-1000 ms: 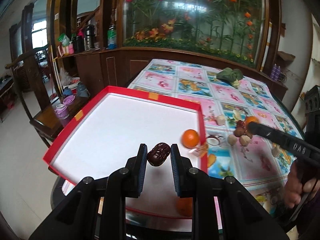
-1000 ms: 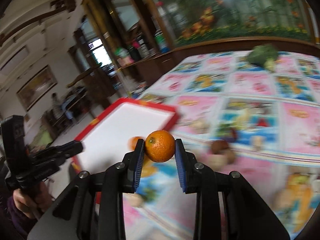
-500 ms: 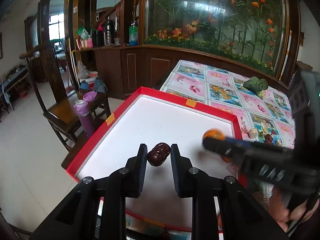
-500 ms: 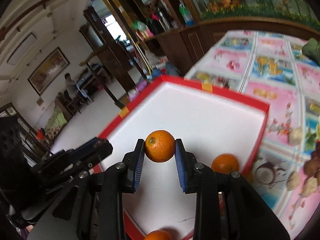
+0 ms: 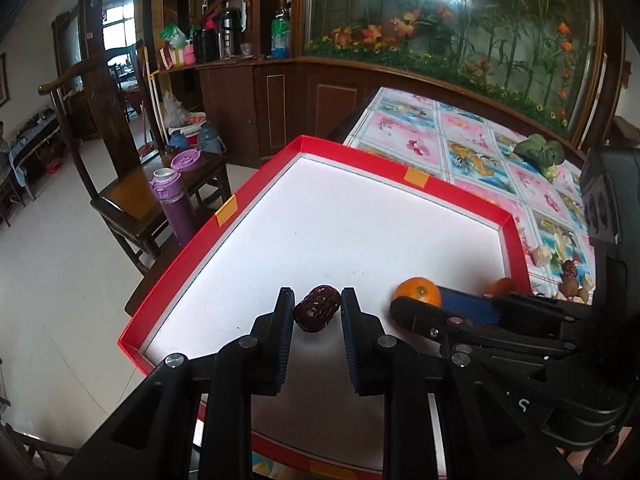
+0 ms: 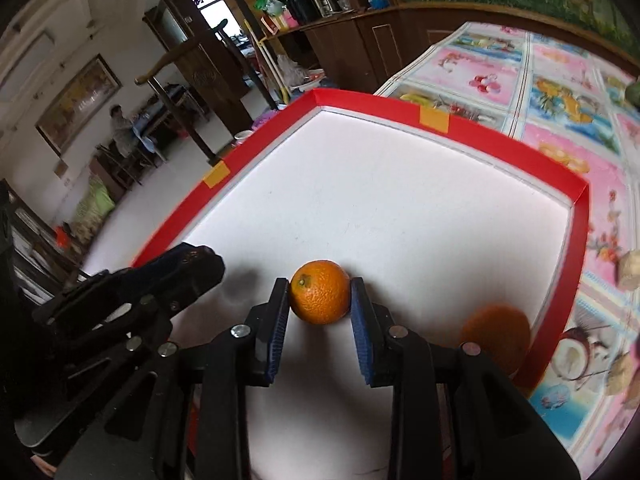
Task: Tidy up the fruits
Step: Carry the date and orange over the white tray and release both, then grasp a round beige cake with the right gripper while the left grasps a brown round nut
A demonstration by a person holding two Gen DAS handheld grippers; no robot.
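At lower centre of the right wrist view, an orange sits clamped between the right gripper jaws over the red-rimmed tray. The left gripper jaws pinch a dark date, lower centre. A second orange lies in the tray's lower-right corner.

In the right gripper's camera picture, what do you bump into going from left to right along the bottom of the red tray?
Left gripper → orange held in the right gripper → second orange → red tray wall → flowery tablecloth.
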